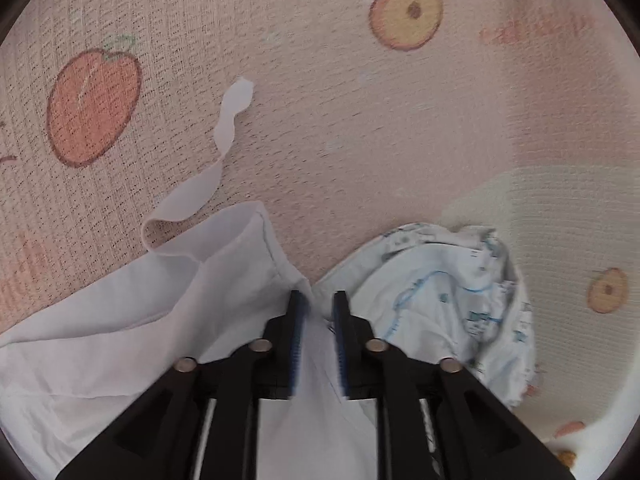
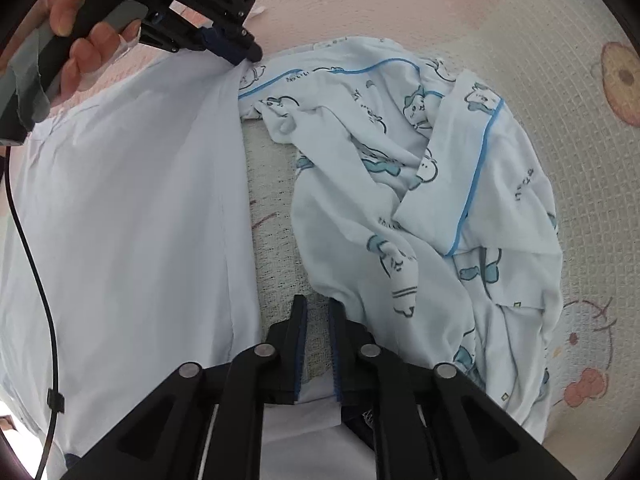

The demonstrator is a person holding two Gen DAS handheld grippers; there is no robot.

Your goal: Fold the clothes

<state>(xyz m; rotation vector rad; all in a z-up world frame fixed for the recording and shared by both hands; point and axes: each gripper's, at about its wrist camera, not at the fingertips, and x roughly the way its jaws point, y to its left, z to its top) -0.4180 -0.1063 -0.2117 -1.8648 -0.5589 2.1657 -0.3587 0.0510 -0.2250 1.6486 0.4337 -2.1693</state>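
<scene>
A plain white garment (image 1: 120, 320) lies spread on the play mat (image 1: 360, 140), with a thin white strap (image 1: 224, 128) trailing off its corner. My left gripper (image 1: 319, 298) hovers over that corner, jaws slightly apart, white cloth showing in the gap and no pad pressing on it. In the right wrist view the same white garment (image 2: 120, 200) fills the left side and the left gripper (image 2: 240, 52) points at its far corner. My right gripper (image 2: 318, 304) stands open at the garment's near edge, over bare mat. A crumpled white garment with a blue cartoon print (image 2: 440, 180) lies to the right.
The printed garment (image 1: 440, 292) sits just right of the left gripper. A person's hand (image 2: 76, 52) holds the left gripper's handle, and a black cable (image 2: 36, 264) runs down over the white cloth. The mat (image 2: 580, 80) with fruit drawings stretches around both garments.
</scene>
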